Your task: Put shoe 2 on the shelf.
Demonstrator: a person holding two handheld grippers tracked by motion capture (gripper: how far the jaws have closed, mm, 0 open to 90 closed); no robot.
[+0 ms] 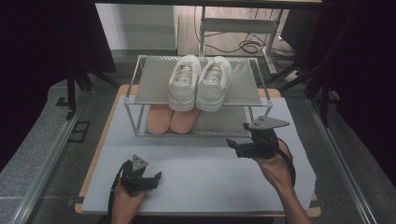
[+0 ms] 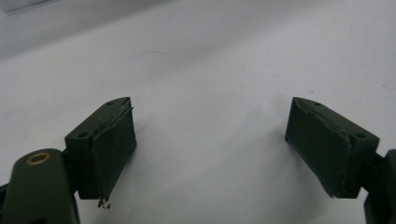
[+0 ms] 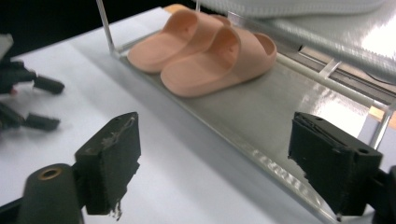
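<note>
1. The tabletop [image 1: 196, 168] carries a two-tier metal rack [image 1: 135, 100] at its far side.
2. A pair of white sneakers [image 1: 200, 81] stands on the rack's top shelf, side by side and touching, toes toward the person.
3. A pair of pink slides [image 1: 172, 119] lies on the bottom shelf, just below the sneakers, left of the shelf's middle, the two touching along their sides.
4. The right tool [image 1: 237, 134] is held above the tabletop just in front of the rack's right half, pointing left across the rack's front. Its jaws stand wide apart with nothing between them.
5. In the right gripper view, the right tool [image 3: 215, 172] looks along the bottom shelf's front edge; the slides [image 3: 205, 51] lie farther along the shelf, well apart from the jaws, and the sneakers' white soles [image 3: 289, 5] show at the top edge.
6. The left tool [image 1: 156, 178] sits low over the near left part of the tabletop, held in the person's left hand [image 1: 126, 200], well apart from the rack.
7. In the left gripper view, the left tool [image 2: 210, 144] has its jaws wide apart over the bare white tabletop [image 2: 210, 60], gripping nothing.
8. The left tool also shows, blurred, at the left edge of the right gripper view.
</note>
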